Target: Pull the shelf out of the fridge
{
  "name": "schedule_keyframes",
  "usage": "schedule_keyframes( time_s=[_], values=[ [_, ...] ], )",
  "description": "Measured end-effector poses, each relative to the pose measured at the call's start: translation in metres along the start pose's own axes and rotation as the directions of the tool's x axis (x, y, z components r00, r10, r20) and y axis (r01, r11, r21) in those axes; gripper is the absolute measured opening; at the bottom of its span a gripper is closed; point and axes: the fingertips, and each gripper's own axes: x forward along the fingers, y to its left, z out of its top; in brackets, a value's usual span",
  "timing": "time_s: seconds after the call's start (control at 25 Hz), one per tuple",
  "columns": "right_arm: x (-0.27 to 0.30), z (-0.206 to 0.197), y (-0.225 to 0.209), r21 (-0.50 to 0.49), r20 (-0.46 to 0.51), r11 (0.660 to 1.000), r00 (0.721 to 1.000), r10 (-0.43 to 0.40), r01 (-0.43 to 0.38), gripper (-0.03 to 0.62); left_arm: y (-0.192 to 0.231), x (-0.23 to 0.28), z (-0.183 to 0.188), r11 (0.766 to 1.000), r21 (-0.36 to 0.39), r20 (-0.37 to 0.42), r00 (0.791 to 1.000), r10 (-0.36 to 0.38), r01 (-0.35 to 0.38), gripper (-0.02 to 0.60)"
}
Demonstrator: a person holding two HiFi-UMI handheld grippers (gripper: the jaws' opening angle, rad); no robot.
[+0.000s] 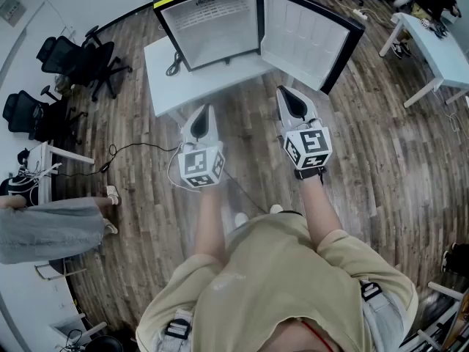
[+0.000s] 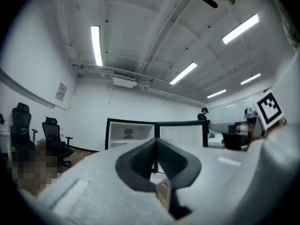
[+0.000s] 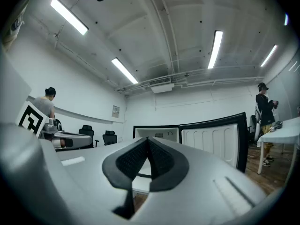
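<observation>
A small black fridge [image 1: 209, 24] stands on a low white table [image 1: 165, 79] with its door [image 1: 304, 31] swung open to the right. Its white interior holds a wire shelf [image 1: 211, 15]. My left gripper [image 1: 207, 110] and right gripper [image 1: 282, 92] hover side by side short of the table's near edge, both shut and holding nothing. In the left gripper view the shut left gripper [image 2: 155, 142] points at the fridge [image 2: 131, 132]. In the right gripper view the shut right gripper [image 3: 147, 139] faces the fridge [image 3: 157, 134] and its door [image 3: 213, 139].
Black office chairs [image 1: 80, 61] stand at the left. A person [image 1: 44, 226] stands at the left edge. A white desk [image 1: 440, 50] is at the right, and a cable [image 1: 132, 152] runs across the wooden floor. Another person [image 3: 265, 109] stands by that desk.
</observation>
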Motion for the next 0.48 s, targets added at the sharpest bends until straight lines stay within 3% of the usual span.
schedule_keyframes(
  time_s=[0.48],
  values=[
    [-0.012, -0.007, -0.027, 0.099, 0.018, 0.991, 0.996, 0.086, -0.087, 0.006, -0.043, 0.011, -0.006, 0.999, 0.014, -0.007, 1.000, 0.030, -0.030, 0.002]
  ],
)
